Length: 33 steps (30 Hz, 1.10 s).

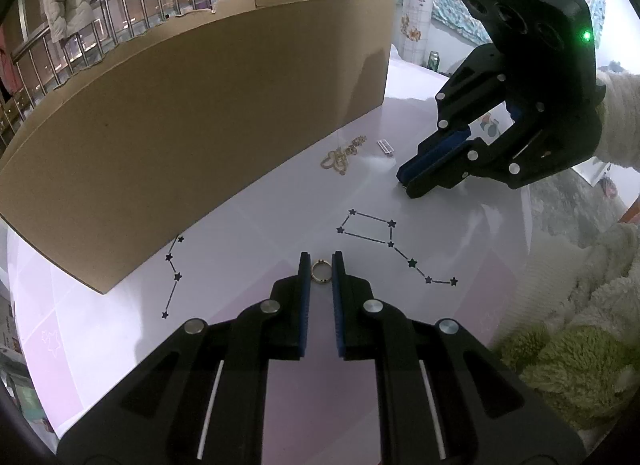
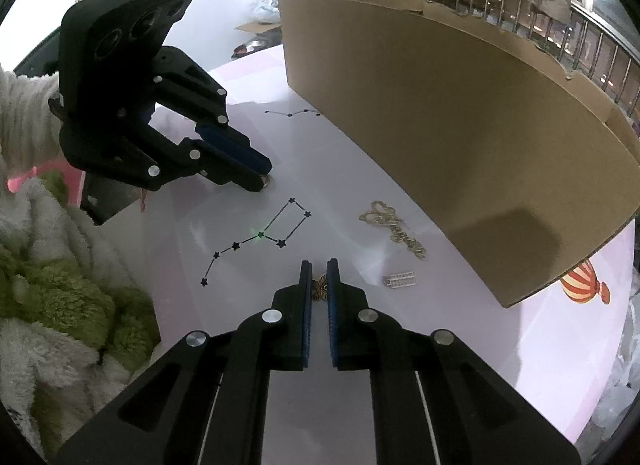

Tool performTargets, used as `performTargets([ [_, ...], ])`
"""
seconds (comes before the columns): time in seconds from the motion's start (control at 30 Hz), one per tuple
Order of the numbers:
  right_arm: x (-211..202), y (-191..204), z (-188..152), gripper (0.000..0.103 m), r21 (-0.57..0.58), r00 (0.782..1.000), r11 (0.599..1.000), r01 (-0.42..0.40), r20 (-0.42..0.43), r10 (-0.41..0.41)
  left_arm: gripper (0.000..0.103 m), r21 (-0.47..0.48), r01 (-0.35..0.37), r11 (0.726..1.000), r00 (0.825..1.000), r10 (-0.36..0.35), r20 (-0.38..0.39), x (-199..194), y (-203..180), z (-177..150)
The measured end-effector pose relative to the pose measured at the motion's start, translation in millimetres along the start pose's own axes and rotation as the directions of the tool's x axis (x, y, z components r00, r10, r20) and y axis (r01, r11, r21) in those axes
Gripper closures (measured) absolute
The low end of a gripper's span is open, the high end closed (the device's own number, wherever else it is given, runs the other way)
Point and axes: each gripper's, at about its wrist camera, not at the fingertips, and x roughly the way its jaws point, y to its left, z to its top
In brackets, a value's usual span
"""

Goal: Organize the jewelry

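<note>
A pale table (image 1: 248,225) with printed star lines carries a tall cardboard sheet (image 1: 192,113) at the far side. The left gripper (image 1: 320,265) is nearly closed around a gold ring (image 1: 320,272); contact seems likely. The right gripper (image 2: 319,271) is nearly closed on a small butterfly charm (image 2: 319,290). A gold chain (image 2: 394,229) and a silver pendant (image 2: 401,280) lie near the cardboard.
</note>
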Motion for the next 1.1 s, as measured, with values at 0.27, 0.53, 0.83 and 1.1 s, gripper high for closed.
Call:
performTargets([
  [0.27, -0.9, -0.6, -0.8, 0.096, 0.012, 1.000, 1.000, 0.005, 0.004, -0.005, 0.094, -0.001, -0.005, 1.000, 1.000, 0.005, 0.007, -1.2, -1.4, 0.1],
  [0.53, -9.5, 1.8, -1.1, 0.096, 0.009, 1.000, 1.000, 0.022, 0.019, -0.022, 0.094, 0.001, -0.013, 1.000, 1.000, 0.013, 0.021, -5.0, -3.2, 2.4],
  [0.83, -49.6, 2.3, 14.7, 0.096, 0.019, 0.993, 0.999, 0.031, 0.112, -0.033, 0.094, 0.022, -0.021, 1.000, 0.996, 0.019, 0.089, -35.8, -6.3, 13.1],
  [1.1, -110.7, -15.1, 67.5, 0.096, 0.009, 0.953, 0.998, 0.059, 0.297, -0.059, 0.094, 0.037, -0.072, 0.997, 0.966, 0.061, 0.253, -91.8, 9.9, 61.5],
])
